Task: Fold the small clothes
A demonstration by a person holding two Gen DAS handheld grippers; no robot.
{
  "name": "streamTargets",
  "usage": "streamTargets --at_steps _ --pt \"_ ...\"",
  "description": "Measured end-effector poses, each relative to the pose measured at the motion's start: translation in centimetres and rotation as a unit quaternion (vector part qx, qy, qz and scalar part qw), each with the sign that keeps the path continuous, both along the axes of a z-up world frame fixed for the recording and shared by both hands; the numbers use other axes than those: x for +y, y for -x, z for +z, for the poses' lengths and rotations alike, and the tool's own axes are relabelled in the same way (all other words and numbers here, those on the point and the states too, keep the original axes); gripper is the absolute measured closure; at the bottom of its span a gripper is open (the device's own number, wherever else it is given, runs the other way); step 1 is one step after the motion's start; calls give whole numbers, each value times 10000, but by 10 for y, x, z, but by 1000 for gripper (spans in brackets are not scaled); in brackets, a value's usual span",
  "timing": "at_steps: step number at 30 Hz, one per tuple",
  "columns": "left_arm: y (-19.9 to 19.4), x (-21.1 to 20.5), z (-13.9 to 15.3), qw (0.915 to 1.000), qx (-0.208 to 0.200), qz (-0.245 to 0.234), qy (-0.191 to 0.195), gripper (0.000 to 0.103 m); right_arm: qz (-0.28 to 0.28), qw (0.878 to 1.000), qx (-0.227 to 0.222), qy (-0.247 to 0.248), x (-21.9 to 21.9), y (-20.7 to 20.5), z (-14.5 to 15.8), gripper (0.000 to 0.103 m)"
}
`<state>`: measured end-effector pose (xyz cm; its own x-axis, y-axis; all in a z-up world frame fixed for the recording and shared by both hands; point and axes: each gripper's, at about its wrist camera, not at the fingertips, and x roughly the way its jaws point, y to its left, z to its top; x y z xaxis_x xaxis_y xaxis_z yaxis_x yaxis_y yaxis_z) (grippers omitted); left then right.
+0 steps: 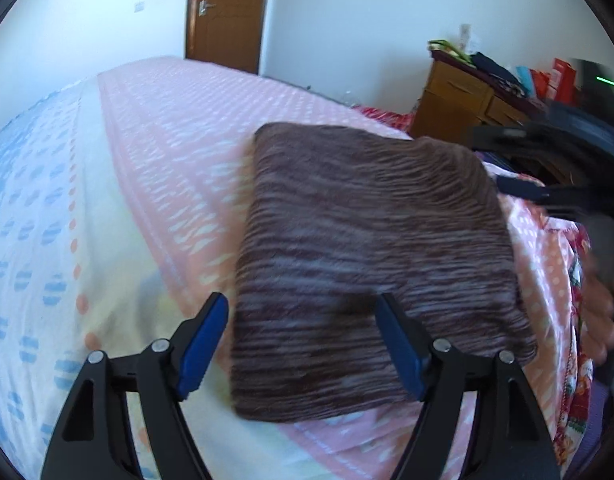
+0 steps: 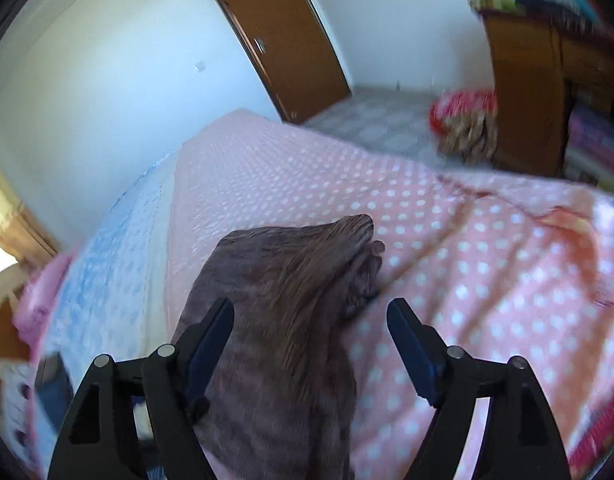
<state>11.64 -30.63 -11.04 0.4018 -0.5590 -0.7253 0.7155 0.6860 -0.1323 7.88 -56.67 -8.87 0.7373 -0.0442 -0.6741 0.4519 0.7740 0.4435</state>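
One bed [image 1: 155, 168] with a pink dotted cover fills both views. One brown striped garment [image 1: 367, 260], already folded to a compact rectangle, lies on its near right part, long axis running near to far. It sits just ahead of the left hand-held gripper [image 1: 303, 340], jaws apart and empty. The right hand-held gripper [image 2: 311, 344], also spread and empty, hovers over the garment's right edge. Both seem equally near.
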Motion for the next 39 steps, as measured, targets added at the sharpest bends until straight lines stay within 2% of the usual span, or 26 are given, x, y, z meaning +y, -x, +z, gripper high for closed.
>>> streamTargets --at_steps 4,5,6,7,8,9,10,12,14,17,18,21,22,24,27,28,29,33,39 --pt "0 -15 -4 9999 -73 -29 -148 24 -15 9940 330 -1047 -24 -33 -37 23" --pt "-1 -16 -5 9999 -68 -21 -151 23 -13 9923 141 -1227 -28 -37 -39 23" --pt "-2 -17 -7 9999 -67 -20 -151 22 23 9904 153 -1372 -30 -43 -41 24" --pt "-3 -17 -7 9999 -83 -25 -147 21 25 9882 87 -1527 -33 -48 -45 33" --pt "-4 -18 -8 9998 -90 -29 -157 20 18 9875 37 -1575 -36 -51 -47 61" --pt "-5 -21 -8 9998 -96 -28 -161 19 43 9880 57 -1543 -41 -58 -49 70" --pt "-6 -23 -9 9998 -97 -22 -159 18 89 9910 48 -1337 -44 -63 -47 73" --pt "-8 -25 -13 9998 -76 2 -165 14 327 9974 0 -642 -38 -69 -37 78" --pt "-10 -29 -20 9998 12 21 -195 11 546 9983 89 191 -26 -73 -28 83" --pt "-7 -34 -23 9996 -101 72 -247 7 657 9907 528 1070 -18 -82 -32 83" --pt "-7 -35 -23 9994 -147 74 -300 6 660 9886 588 1216 -17 -84 -33 82" --pt "-6 -36 -21 9991 -158 107 -386 5 569 9929 555 887 -28 -76 -31 75" --pt "-6 -36 -19 9990 -147 131 -407 6 405 9942 548 827 -30 -68 -26 70" --pt "-3 -33 -14 9986 -200 182 -447 6 -111 9932 465 1057 -29 -40 -9 63" --pt "5 -27 -7 9975 -394 237 -532 6 -1041 9741 330 1980 5 17 25 48" --pt "6 -25 -4 9970 -486 257 -552 6 -1164 9696 208 2141 20 35 33 37" --pt "8 -21 0 9961 -604 288 -569 6 -1216 9666 111 2255 35 50 38 29" --pt "27 0 17 9923 -998 462 -568 6 -1421 9552 -49 2596 100 94 46 28" --pt "61 58 52 9893 -1272 707 -102 0 -1582 9375 -351 3080 181 128 54 28"
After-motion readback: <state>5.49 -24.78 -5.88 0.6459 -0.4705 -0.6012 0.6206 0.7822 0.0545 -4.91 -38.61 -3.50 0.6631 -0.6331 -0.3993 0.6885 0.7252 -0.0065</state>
